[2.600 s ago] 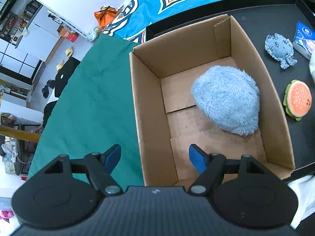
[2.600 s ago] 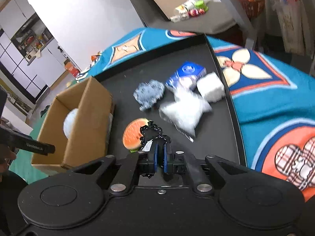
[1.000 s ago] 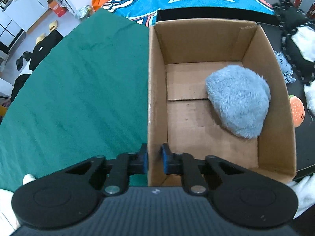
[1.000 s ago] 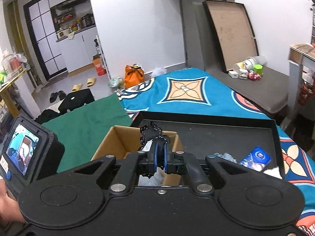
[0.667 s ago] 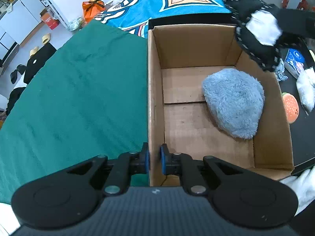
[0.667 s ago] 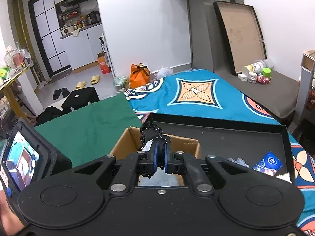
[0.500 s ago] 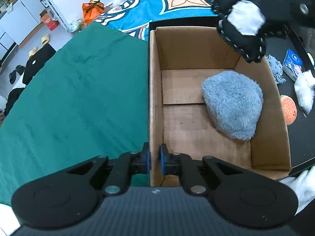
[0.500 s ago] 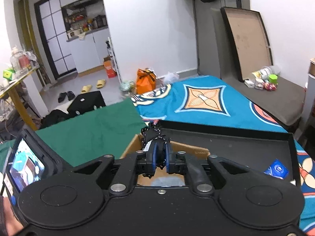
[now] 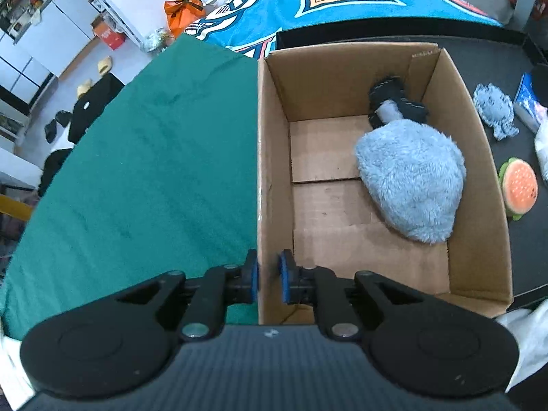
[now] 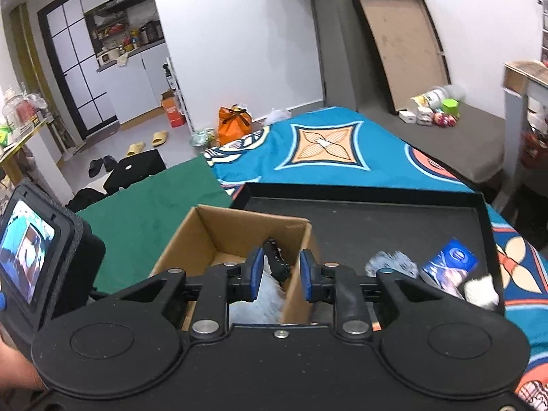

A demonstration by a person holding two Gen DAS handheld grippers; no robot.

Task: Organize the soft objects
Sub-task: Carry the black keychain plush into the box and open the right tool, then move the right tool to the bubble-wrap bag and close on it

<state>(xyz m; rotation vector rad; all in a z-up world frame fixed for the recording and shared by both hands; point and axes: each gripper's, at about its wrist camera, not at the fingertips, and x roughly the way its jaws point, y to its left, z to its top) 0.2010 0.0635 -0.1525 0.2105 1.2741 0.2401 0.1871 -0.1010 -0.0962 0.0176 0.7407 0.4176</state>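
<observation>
Soft toys: two lie in the cardboard box (image 9: 383,78), three wait at frame right; right gripper (image 10: 279,275) has just been opening, empty; left gripper (image 9: 269,279) clamps the box wall.

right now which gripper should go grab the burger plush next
Right. The right gripper is open and free; the left gripper is clamped on the cardboard box wall, steadying it. The burger plush lies outside.

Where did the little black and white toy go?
In the left wrist view the black and white toy lies inside the cardboard box, in its far right corner, just behind the fluffy blue toy.
</observation>
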